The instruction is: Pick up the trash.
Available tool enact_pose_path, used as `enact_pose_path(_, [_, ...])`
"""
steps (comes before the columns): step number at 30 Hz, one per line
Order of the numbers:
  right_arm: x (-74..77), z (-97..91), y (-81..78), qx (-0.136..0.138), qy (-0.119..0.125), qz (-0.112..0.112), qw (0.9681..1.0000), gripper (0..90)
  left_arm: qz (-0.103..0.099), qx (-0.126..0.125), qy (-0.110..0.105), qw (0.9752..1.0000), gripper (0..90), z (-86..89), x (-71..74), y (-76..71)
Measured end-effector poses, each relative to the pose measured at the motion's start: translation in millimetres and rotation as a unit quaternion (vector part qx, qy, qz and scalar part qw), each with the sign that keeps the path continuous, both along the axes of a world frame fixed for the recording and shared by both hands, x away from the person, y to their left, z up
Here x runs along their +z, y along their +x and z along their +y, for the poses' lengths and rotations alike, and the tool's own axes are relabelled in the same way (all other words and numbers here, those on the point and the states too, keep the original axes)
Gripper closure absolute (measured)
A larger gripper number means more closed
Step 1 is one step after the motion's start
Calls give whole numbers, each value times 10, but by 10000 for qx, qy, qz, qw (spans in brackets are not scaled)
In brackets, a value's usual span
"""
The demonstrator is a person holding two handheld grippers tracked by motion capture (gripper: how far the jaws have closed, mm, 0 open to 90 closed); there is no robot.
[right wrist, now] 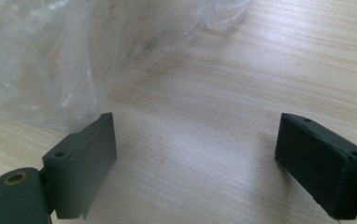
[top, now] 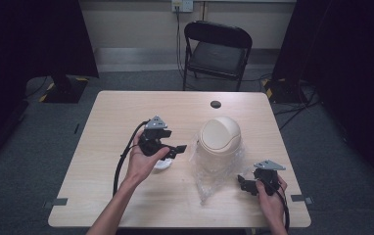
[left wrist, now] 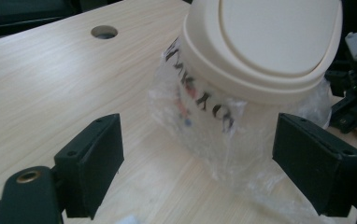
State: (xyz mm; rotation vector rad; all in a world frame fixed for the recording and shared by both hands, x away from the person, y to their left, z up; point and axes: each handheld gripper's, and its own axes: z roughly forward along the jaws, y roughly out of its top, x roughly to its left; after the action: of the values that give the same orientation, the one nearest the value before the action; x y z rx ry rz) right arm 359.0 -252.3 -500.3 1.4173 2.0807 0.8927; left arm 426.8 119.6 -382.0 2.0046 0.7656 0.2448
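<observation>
Nearest the person, the right tongs (top: 247, 185) hovered low over the front right of the bench (top: 106, 127), jaws spread wide with nothing between them; the right gripper view showed bare wood between the jaws and the loose edge of the clear plastic bag (right wrist: 50, 51) just beyond one jaw. The left tongs (top: 177, 149), held in the left hand (top: 143, 164), were also wide open and empty, pointing across the bench toward the bin. A small white scrap (top: 164, 164) lay on the bench just beneath that hand; what it was could not be told.

The small cream bin (top: 219, 139) with its domed swing lid (left wrist: 270, 32) stood near the middle of the bench, between the two tongs, wrapped loosely in the bag. Its long axis ran roughly upright, lid uppermost, and it seemed tilted a little, though how far was hard to judge.

The likely trouble was the bag: thin and slippery, it could slide off a jaw or tear if pinched alone. A sideways tug might topple the light bin, since nothing steadied it, and the swing lid could give way if gripped.

Beyond, a cable hole (top: 216, 104) pierced the far edge, and a folding chair (top: 218, 51) stood behind.
</observation>
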Motion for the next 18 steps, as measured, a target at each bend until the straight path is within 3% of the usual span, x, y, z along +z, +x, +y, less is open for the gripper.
enact_pose_path(12, [0,0,0,-1,1,2,10000,119,35,-167,-23,9999,162,-339,116,262])
enact_pose_path(17, [0,0,0,6,0,-1,10000,119,156,-158,-202,9995,160,-455,122,395])
enact_pose_path(18, [0,-1,0,5,-5,-3,10000,119,116,-158,-48,9998,159,-489,127,407])
